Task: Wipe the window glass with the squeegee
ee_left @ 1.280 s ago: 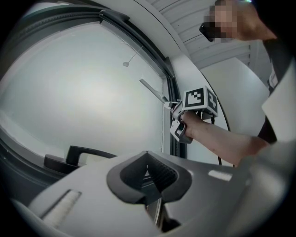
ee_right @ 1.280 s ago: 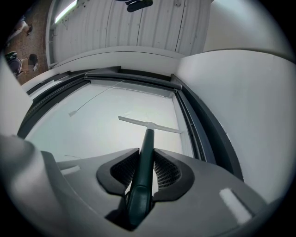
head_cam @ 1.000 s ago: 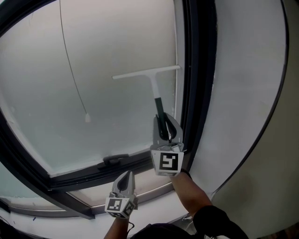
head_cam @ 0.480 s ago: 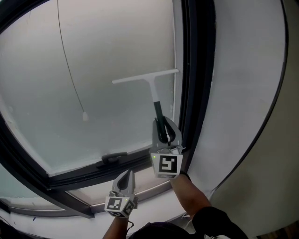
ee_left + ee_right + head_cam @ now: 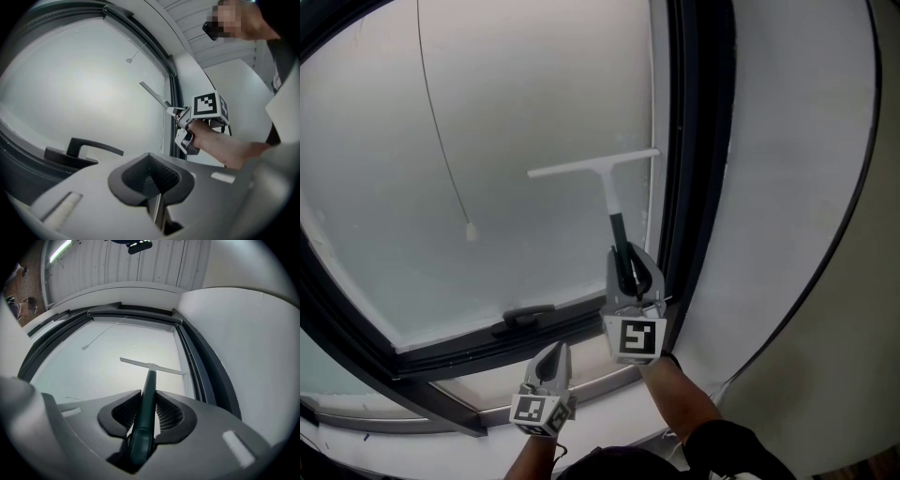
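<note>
Window glass (image 5: 516,103): frosted, fills upper left.
Cord (image 5: 472,232): hangs left of centre.
Left gripper (image 5: 553,356): bottom centre, jaws together, empty.
Squeegee (image 5: 595,166): blade against glass, centre-right, beside frame (image 5: 694,141).
Right gripper (image 5: 628,257): jaws clamp squeegee's dark handle.

Right tongs (image 5: 630,264) clamped, left tongs (image 5: 553,354) closed.

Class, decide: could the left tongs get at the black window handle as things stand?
Probably yes: the left tongs, shut and empty, sit just below the window handle with nothing between them.
</note>
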Motion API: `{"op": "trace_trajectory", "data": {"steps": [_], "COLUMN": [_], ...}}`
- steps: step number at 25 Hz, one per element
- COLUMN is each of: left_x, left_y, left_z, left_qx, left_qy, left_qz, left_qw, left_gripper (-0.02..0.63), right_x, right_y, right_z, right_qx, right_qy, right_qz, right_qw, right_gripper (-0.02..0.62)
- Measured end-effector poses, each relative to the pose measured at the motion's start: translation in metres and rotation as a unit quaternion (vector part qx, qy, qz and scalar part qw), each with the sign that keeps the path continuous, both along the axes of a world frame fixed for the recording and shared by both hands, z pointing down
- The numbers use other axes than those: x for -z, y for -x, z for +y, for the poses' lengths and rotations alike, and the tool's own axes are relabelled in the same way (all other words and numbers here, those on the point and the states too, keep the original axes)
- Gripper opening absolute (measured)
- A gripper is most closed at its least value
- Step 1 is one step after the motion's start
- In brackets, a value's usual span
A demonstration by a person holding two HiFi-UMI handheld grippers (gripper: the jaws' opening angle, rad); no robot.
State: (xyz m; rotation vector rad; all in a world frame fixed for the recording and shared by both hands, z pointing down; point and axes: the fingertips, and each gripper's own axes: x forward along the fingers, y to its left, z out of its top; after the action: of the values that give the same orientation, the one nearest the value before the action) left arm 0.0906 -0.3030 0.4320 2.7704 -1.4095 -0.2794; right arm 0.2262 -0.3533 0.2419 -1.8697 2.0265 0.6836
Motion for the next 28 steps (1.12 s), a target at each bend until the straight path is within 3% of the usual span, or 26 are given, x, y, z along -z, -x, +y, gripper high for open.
{"op": "trace_trajectory", "data": {"steps": [20, 28], "left_x": [-0.009, 0.005], "left_y": [-0.005, -0.012], "left_z": [0.000, 0.002], "left_qx": [-0.002, -0.004], "left_qy": [0.008, 0.000], "left_qz": [-0.005, 0.012], "left_qw": [1.0000, 0.9999], "left_gripper": [0.000, 0.000], "right_x": [-0.033, -0.044], "right_y": [0.000, -0.001], "right_z": [0.005, 0.007], "right_qx": [-0.005, -0.003], "right_qy": [0.020, 0.032], "right_qz": [0.006, 0.007], "right_qw": [1.000, 0.999], "right_gripper": [0.098, 0.098]}}
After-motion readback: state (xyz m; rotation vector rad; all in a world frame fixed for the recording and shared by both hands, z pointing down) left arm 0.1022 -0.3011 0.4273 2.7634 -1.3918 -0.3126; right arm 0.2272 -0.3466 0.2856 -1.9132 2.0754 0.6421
